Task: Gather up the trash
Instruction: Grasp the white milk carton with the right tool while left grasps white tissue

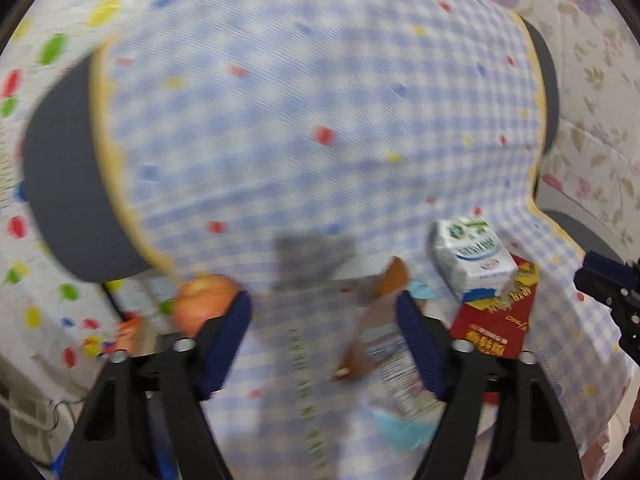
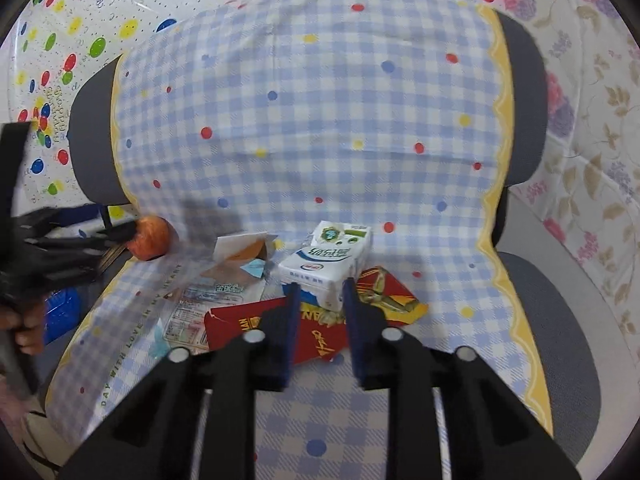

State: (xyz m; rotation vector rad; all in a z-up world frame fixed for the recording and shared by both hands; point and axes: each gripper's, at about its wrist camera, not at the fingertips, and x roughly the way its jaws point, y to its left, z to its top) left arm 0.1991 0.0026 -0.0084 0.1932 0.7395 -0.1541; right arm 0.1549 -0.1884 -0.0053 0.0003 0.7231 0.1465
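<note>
A grey chair [image 2: 560, 320] fills both views, its seat and back draped with a blue-and-white checked cloth [image 2: 320, 120] dotted in red, yellow and blue and edged in yellow. Behind it hang a spotted plastic sheet [image 2: 80, 20] on the left and a flowered sheet [image 2: 592, 120] on the right.

The trash lies in a loose heap on the front half of the seat. A red packet [image 2: 316, 340] with yellow lettering lies flat, and a white milk carton [image 2: 328, 268] rests on its far edge, lying on its side. Just left of the carton is a torn clear wrapper [image 2: 200, 304] with printed labels and brown paper scraps, spread flat on the cloth. An apple [image 2: 152, 238] sits at the seat's left edge, apart from the heap.

The right gripper [image 2: 320, 292] hovers just above the red packet with its 2 blue-padded fingers [image 2: 360, 320] parted by a narrow gap, pointing at the near corner of the carton and holding nothing. The left gripper [image 1: 324, 308], seen through motion blur in its own view, has its fingers [image 1: 232, 332] spread wide over the wrapper, the apple just beyond its left finger; nothing is held between them.
</note>
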